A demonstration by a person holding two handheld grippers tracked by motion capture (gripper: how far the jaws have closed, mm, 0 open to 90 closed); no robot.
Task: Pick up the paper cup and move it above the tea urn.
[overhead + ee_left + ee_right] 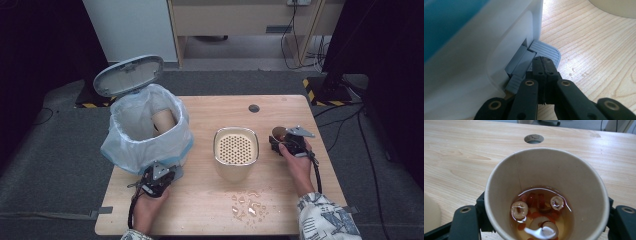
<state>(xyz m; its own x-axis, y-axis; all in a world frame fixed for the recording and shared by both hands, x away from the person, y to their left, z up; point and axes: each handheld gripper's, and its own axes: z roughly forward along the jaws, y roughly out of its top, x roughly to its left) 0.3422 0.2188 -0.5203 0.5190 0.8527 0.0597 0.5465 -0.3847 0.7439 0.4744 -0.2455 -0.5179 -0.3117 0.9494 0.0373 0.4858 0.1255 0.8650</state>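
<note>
A white pedal bin point(150, 127) lined with a pale blue bag stands at the table's left, its grey lid point(128, 75) tipped up. My left gripper point(161, 175) is shut, fingertips together, and rests its tip on the bin's grey pedal point(547, 50) at the base of the bin wall point(499, 37); nothing is between the jaws of the left gripper point(544, 62). At the right, my right gripper point(282, 141) is shut on a paper cup point(278, 133). The cup point(549, 167) stands upright and holds brownish liquid with sliced red dates; the right gripper point(544, 217) flanks it on both sides.
A beige container with a perforated strainer top point(236, 149) stands mid-table between the hands. Spilled droplets point(247, 205) lie near the front edge. A round cable hole point(254, 108) sits at the table's back. Dark curtains and cables surround the table.
</note>
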